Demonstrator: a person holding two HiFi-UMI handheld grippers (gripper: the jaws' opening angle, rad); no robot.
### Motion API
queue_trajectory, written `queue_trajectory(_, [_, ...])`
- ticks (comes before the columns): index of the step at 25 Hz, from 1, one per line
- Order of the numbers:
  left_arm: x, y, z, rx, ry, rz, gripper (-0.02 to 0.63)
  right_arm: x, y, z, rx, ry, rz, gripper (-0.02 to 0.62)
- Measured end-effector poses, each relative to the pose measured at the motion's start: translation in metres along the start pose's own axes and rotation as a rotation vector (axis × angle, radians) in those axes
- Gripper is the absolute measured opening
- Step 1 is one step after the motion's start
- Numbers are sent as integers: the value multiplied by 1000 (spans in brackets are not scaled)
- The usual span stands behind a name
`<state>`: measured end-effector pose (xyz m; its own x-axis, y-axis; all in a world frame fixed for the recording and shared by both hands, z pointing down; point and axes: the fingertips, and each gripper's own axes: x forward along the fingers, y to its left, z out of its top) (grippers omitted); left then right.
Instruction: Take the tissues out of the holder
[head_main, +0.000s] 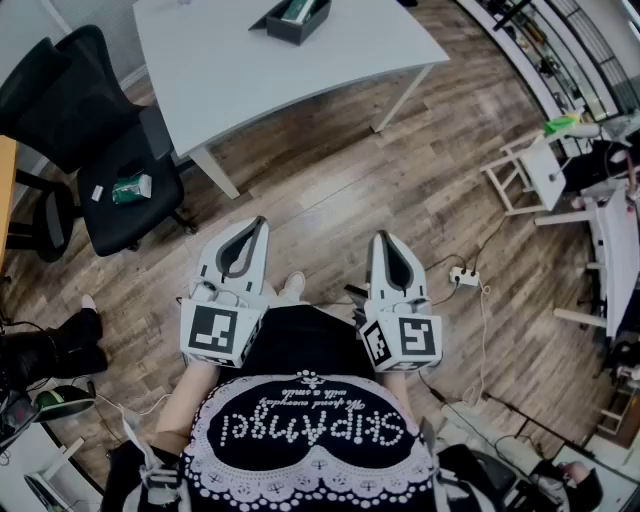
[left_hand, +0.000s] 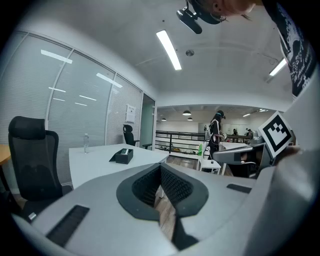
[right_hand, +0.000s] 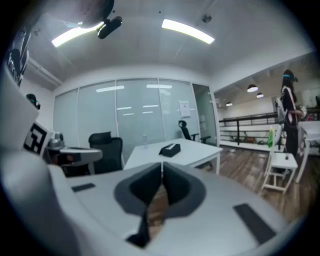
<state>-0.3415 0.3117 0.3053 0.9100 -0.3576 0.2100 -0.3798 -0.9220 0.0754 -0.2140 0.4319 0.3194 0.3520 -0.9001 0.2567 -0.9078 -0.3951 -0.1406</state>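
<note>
1. 6 o'clock in head view, nearest: black top (head_main: 305, 430) with white print and lace trim, at the bottom edge.
2. 7 o'clock: left gripper (head_main: 256, 226), jaws pressed together tip to tip, nothing between. Marker cube at its rear.
3. 5 o'clock: right gripper (head_main: 384, 240), jaws likewise closed on themselves, empty. Marker cube at its rear too.
4. Both side by side over wood floor (head_main: 330, 180), noses toward 12 o'clock, well apart from the table.
5. 4 o'clock, on the floor: white power strip (head_main: 464, 276) with cable.
6. 9–10 o'clock: black office chair (head_main: 70, 100), small green pack (head_main: 131, 188) on the seat.
7. 2–3 o'clock: white stand (head_main: 530, 170), chair or stool, cannot tell.
8. 12 o'clock, far: white table (head_main: 230, 70). Dark tissue holder (head_main: 297, 22) on it near the top edge, tissues (head_main: 299, 9) inside. Untouched, well clear of both grippers.
9. Left gripper view: tissue holder (left_hand: 122, 156) at 11 o'clock beyond the closed jaws, clear bottle (left_hand: 86, 143) further left on the same table. Right gripper view: tissue holder (right_hand: 170, 149) at 12 o'clock, just above the jaw tips in frame.
10. Farthest, 1 o'clock in left gripper view: standing person (left_hand: 216, 131) by a railing.
</note>
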Motion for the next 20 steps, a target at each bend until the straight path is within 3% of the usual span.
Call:
queue_trajectory(16, [-10,-5,4,1,-16,6,23,-17,3,-2,-6,-17,6,34])
queue_trajectory(20, [-14,-8,5,6,-25,13,23,-22,-2,-6,38,-25,4,35])
